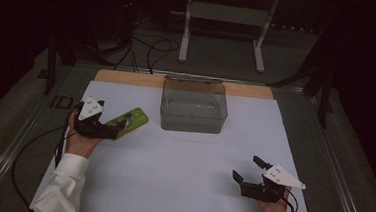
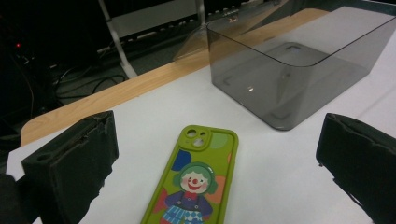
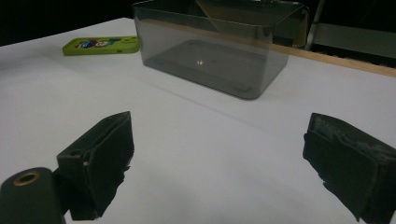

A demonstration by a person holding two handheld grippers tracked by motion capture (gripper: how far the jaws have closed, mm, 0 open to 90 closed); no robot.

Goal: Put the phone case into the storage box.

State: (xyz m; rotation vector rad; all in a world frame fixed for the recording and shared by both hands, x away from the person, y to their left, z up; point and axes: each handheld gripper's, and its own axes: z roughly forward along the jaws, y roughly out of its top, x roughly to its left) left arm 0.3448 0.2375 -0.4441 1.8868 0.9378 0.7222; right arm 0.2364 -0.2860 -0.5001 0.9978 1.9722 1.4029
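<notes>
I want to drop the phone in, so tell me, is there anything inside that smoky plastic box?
The smoky box looks empty: through its tinted walls its bare floor shows, with a small light glint. The green phone lies outside on the white sheet.

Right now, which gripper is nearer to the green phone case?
Left. The left gripper sits at the green phone case, jaws open to either side of its near end. The right gripper is far off across the white sheet, jaws open.
</notes>
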